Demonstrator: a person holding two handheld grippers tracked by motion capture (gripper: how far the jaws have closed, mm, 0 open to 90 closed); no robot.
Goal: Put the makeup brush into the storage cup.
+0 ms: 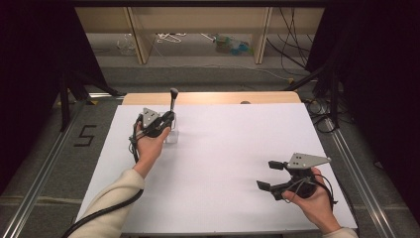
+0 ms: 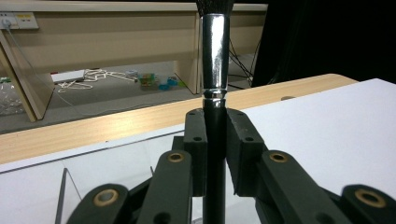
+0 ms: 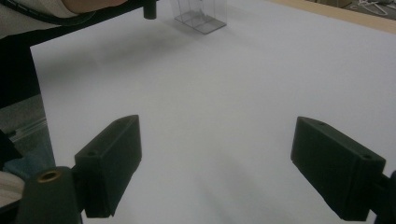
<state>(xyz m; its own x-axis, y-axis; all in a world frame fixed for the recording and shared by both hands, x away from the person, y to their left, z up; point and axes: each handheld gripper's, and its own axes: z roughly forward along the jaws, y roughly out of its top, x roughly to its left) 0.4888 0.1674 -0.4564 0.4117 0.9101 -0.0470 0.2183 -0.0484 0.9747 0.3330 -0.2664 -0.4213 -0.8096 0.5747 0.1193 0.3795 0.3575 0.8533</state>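
Brush (image 2: 215,88): upright, bristles up, upper-centre of left gripper view; likely kept vertical for the holder.
Left gripper (image 1: 166,120): jaws clamped on brush handle.
Clear holder (image 3: 200,16): just beside it.
Right gripper (image 1: 270,174): jaws spread, empty, lower right.

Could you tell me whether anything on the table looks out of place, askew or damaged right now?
Nothing stands out. The left tongs hold a makeup brush upright over a clear holder; the right tongs hang open above the white sheet.

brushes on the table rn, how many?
1. A makeup brush stands upright in the left gripper, above the clear holder at the table's far left. No others visible.
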